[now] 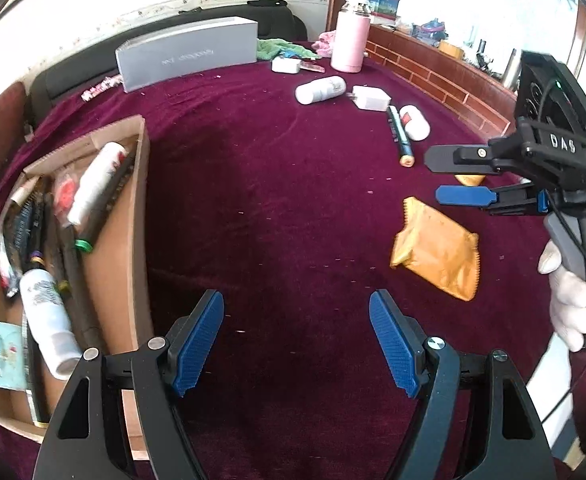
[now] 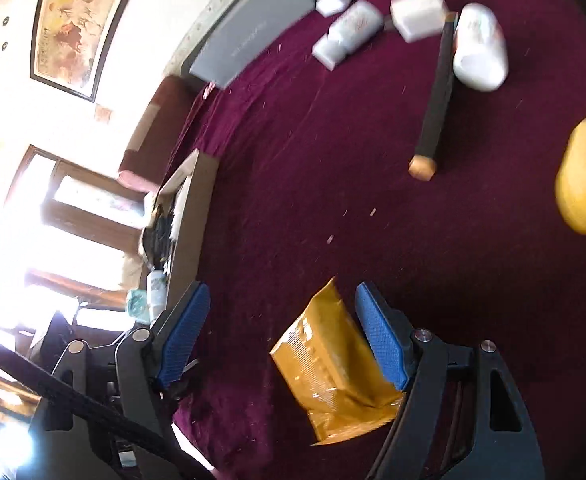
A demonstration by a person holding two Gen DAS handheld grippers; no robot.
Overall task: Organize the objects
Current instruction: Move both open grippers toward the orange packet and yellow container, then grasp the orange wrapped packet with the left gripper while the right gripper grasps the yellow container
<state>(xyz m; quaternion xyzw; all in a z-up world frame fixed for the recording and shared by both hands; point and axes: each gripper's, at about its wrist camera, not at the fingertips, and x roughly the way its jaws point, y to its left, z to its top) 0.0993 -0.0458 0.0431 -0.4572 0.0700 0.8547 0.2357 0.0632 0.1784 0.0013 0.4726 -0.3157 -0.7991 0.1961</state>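
gold foil packet (image 1: 437, 249) lying flat on maroon cloth (image 1: 277, 208), cardboard box (image 1: 127, 216) holding bottles, pens

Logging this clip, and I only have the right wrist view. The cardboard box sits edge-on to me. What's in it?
Observer: The cardboard box holds dark pens and two white bottles, all lying flat.
Operator: Is the other gripper holding anything?
Observer: No. The left gripper is open over bare maroon cloth, with nothing between its pads.
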